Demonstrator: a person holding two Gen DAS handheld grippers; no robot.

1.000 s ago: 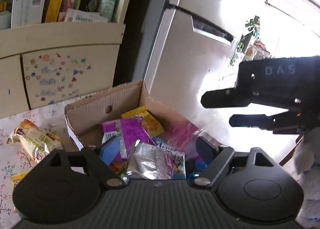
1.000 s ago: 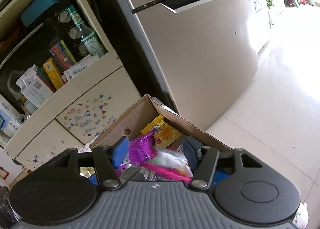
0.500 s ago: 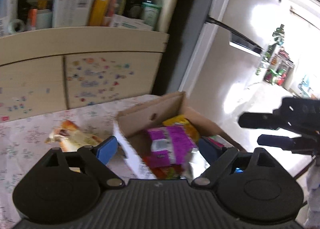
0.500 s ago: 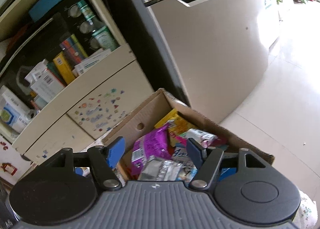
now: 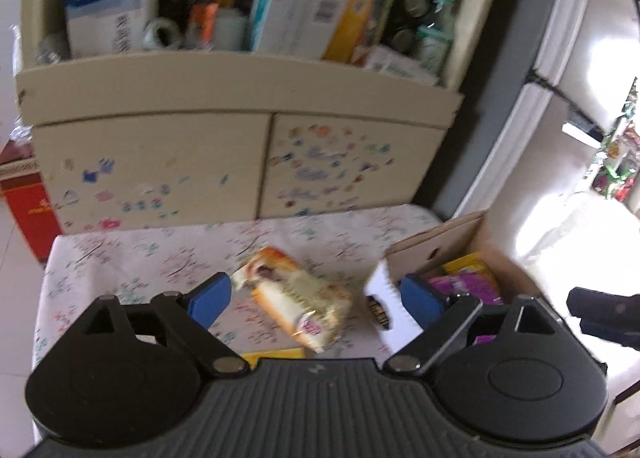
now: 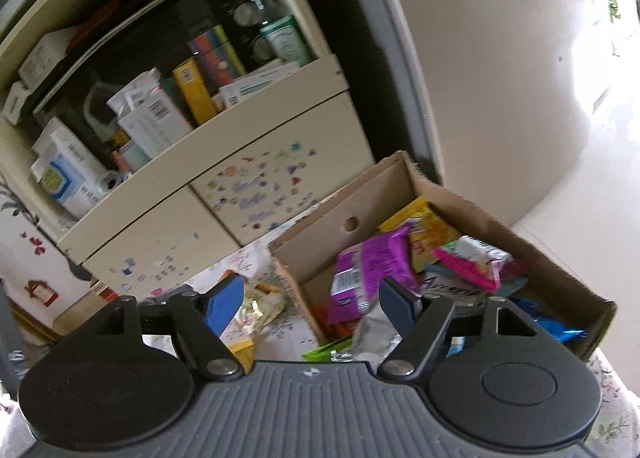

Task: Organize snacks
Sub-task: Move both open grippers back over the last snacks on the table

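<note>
So both tongs are sitting released right now, nothing pinched in either. The left gripper [image 5: 316, 298] has just been spreading wider and is hovering with the orange-and-cream snack pack [image 5: 294, 300] lying loose on the flowery tablecloth [image 5: 132, 266] between its blue fingers [image 5: 210, 298], not touching them. The right gripper [image 6: 312, 300] has been opening too and is hanging over the near end of the cardboard box [image 6: 532, 258], which is holding the purple packet [image 6: 372, 266], a yellow packet [image 6: 432, 227] and a pink wrapper [image 6: 464, 266]. Further back, the sticker-covered cabinet [image 5: 160, 161] is standing behind the table, fridge [image 6: 480, 77] to its right.
</note>
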